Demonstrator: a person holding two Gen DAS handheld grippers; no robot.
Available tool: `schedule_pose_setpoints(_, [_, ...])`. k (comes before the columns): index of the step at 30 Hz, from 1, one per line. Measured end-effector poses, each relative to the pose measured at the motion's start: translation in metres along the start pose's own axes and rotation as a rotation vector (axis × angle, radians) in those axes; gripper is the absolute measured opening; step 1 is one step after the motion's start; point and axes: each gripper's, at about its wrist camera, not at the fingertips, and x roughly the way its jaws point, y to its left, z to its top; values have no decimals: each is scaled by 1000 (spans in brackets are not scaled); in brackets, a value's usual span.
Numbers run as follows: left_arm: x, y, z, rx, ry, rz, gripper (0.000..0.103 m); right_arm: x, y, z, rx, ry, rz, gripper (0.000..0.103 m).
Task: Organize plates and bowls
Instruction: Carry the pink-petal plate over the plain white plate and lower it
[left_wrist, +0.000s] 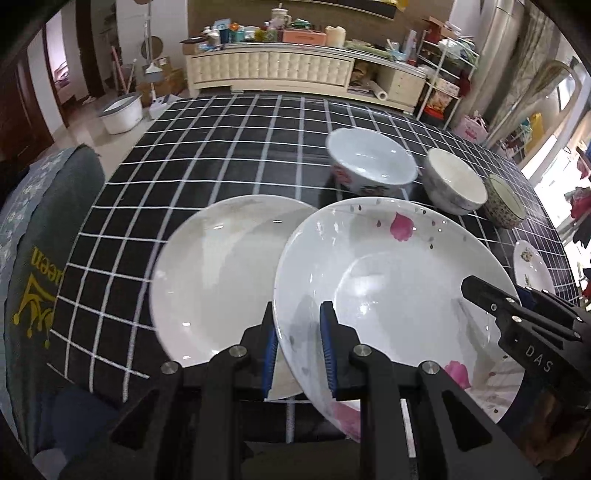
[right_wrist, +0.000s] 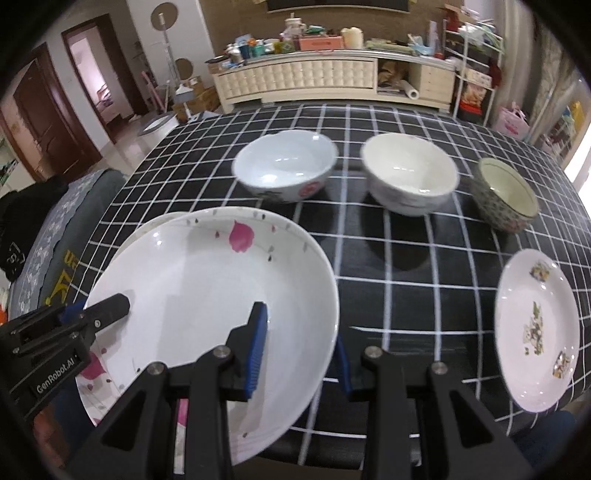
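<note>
Left fingers (left_wrist: 298, 347): clamping on the left rim of the petal plate (left_wrist: 399, 280), one blue pad (left_wrist: 328, 345) lying on the plate's inner face, the other under the rim.
Right fingers (right_wrist: 300, 350): gripping the right rim of the same plate, one blue pad (right_wrist: 258, 349) pressing inside the well, the other sitting below the edge.
Petal plate: being held between the two grippers, tilted, raised above the bench (left_wrist: 207, 147); pink petals and small grey drops are showing on its rim.
Plain white plate (left_wrist: 218, 273): lying flat on the bench just left of the held plate, its right edge passing under the petal plate's rim.
Blue-white bowl (right_wrist: 284, 170): standing upright beyond the plates, a red flower on its side.
White bowl (right_wrist: 410, 173): sitting to the right of the first bowl, apart from it.
Patterned bowl (right_wrist: 506, 195): sitting farthest right in the row, smaller, with a dark speckled outside.
Small floral plate (right_wrist: 535, 332): resting flat near the bench's right front edge, well apart from the held plate.
Bench: wearing a black cloth with a white grid.
Chair back (left_wrist: 40, 236): standing at the bench's left side, covered in grey fabric with yellow lettering.
</note>
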Motion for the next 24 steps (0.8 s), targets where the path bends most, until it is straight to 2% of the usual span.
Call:
schedule_pose_setpoints(12, [2,45,-11,-59,13,35,19,23,38,2,-61,45,18,38])
schedule_pose_setpoints(24, [16,69,-11,-90,39,34,19,41,58,13,-101,59,27,38])
